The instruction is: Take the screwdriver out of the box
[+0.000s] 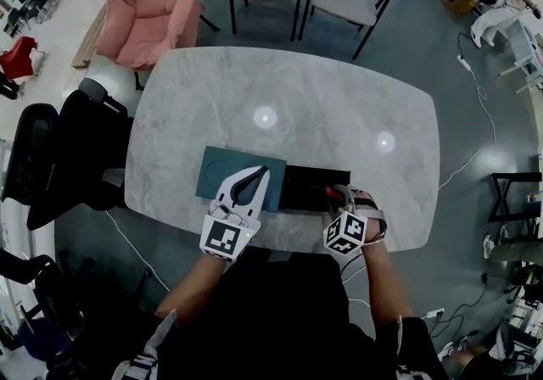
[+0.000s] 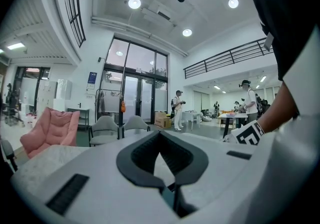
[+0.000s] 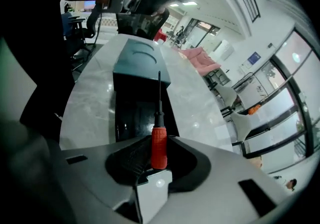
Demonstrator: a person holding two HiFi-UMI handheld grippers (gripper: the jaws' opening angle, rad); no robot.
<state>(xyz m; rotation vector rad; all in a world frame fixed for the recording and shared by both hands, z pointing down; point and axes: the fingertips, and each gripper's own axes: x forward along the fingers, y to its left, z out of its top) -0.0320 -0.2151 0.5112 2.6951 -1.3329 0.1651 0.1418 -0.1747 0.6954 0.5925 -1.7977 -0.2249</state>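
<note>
Head view: at the counter's (image 1: 288, 90) near edge, the left hand-held gripper (image 1: 257, 176) lies nearly level over the lid (image 1: 216, 173), while the right hand-held gripper (image 1: 339, 194) tips steeply down at the box's (image 1: 310, 176) right end. Left gripper view: jaws closed, empty. Right gripper view: jaws clamp the screwdriver's (image 3: 159, 145) red handle, with the shaft pointing out above the box.

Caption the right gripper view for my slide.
Right gripper holds the red-handled screwdriver over the open black box.
</note>
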